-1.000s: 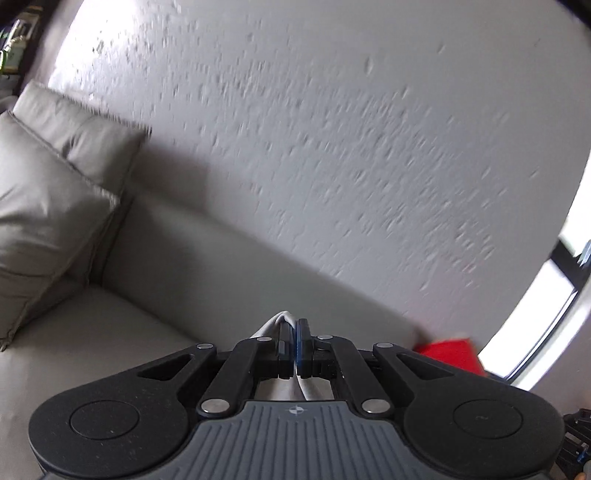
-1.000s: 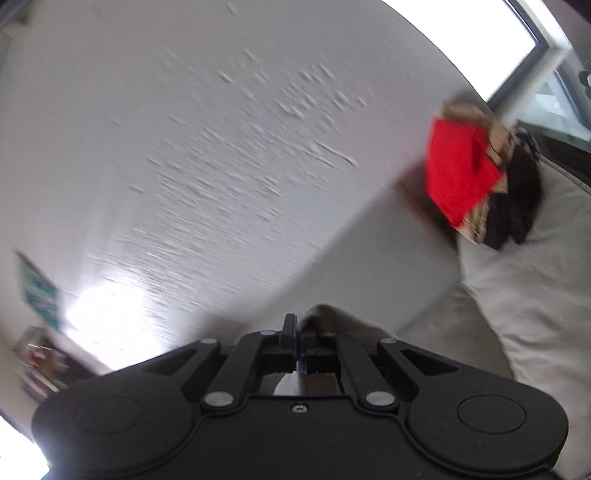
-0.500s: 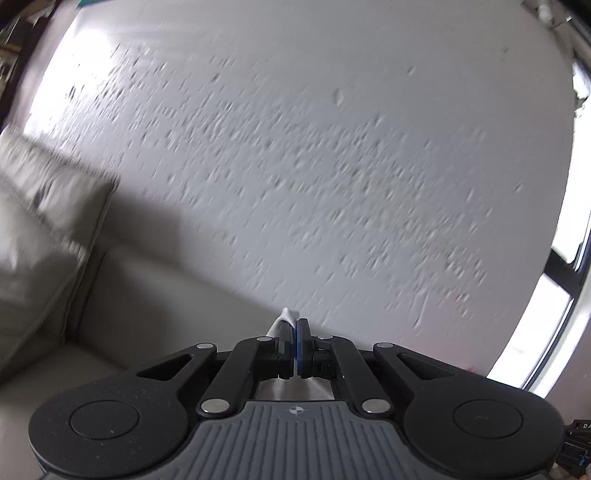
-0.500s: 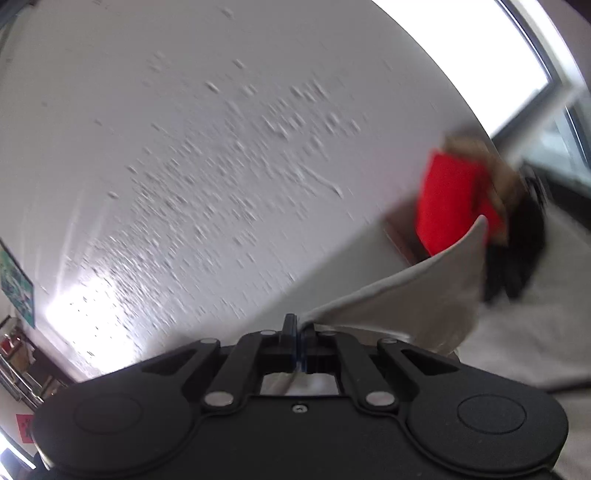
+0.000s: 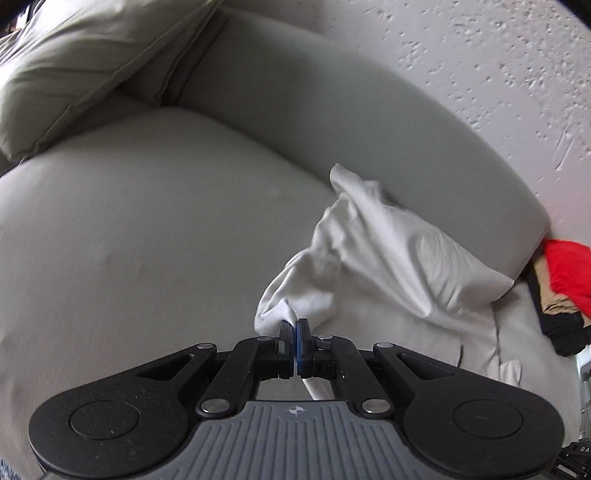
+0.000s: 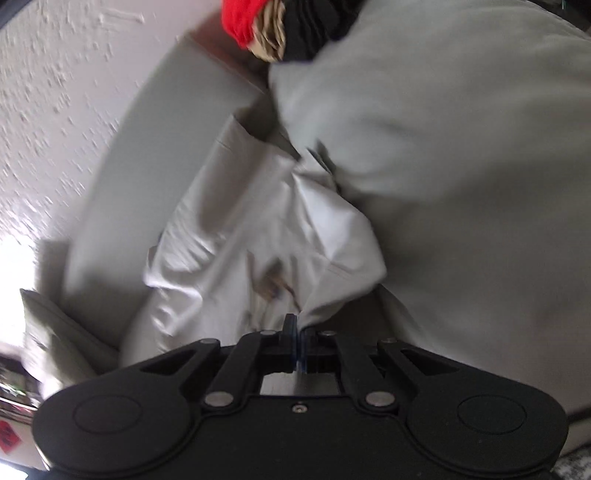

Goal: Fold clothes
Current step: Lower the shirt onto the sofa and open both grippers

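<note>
A white garment (image 5: 388,251) lies crumpled on the grey sofa seat (image 5: 140,221), reaching back to the backrest. My left gripper (image 5: 294,328) is shut on one bunched corner of it, low over the seat. The same garment shows in the right wrist view (image 6: 258,236), with a small brown print near its middle. My right gripper (image 6: 295,325) is shut on another edge of it. Both grips are at the near side of the cloth.
A pile of red, tan and black clothes (image 5: 565,288) sits at the sofa's far right end and also shows in the right wrist view (image 6: 280,26). A grey cushion (image 5: 81,62) leans at the left. The textured white wall (image 5: 480,55) rises behind the backrest.
Both grippers have swung down from facing the wall to facing the sofa seat. The white garment, held up before, now lies spread on the seat.
</note>
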`<control>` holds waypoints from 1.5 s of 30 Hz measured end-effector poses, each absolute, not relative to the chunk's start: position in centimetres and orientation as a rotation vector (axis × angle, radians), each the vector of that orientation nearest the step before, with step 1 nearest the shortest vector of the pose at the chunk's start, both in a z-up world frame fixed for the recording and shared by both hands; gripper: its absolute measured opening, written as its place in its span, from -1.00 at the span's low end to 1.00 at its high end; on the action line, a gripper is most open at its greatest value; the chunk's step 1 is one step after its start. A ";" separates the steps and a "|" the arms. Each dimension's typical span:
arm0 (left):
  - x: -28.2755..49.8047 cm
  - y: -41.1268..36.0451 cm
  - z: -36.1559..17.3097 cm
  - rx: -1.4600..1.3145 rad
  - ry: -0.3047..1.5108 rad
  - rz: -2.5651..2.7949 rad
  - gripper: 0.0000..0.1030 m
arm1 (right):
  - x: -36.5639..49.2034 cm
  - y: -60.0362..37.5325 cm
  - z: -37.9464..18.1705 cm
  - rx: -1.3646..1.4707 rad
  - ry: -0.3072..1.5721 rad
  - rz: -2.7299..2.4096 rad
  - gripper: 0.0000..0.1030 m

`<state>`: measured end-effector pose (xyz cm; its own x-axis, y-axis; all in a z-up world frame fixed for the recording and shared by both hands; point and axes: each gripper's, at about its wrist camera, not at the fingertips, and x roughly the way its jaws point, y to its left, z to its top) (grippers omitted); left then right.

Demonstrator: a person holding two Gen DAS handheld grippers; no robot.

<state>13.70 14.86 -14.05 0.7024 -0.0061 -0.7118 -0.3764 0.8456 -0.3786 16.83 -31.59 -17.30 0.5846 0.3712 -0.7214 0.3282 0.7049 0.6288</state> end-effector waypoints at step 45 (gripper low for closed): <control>8.9 15.7 -17.6 -0.609 1.056 0.172 -0.94 | 7.2 -33.7 -16.6 0.743 0.996 0.102 -0.10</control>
<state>8.95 15.68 -17.58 0.4963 -0.1512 -0.8549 -0.4145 0.8239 -0.3864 7.16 -33.71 -16.55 0.5605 0.4018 -0.7241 0.2470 0.7535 0.6093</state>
